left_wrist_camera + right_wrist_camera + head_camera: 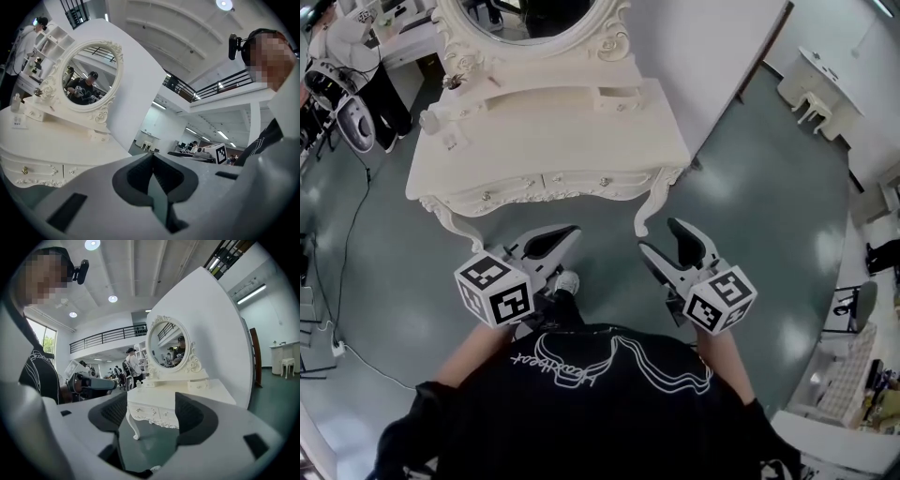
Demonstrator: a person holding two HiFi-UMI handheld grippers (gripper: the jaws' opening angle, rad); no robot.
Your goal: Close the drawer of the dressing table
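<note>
The white dressing table [553, 141] with its oval mirror [530, 19] stands ahead of me on the green floor. Two drawer fronts [544, 183] with small knobs run along its front edge, and both look flush with the apron. My left gripper [567, 236] hangs well short of the table with its jaws pressed together and nothing in them. My right gripper [659, 234] is level with it, jaws spread wide and empty. In the right gripper view the drawers [157, 413] show between the open jaws [150, 416]. In the left gripper view the table [56, 140] lies to the left of the shut jaws [151, 161].
On the tabletop are a small drawer box [619, 97] and some bottles [431, 120]. A person [347, 56] stands at the far left by other equipment. A cable [347, 244] trails over the floor at left. Another white table and stool [811, 89] stand at the upper right.
</note>
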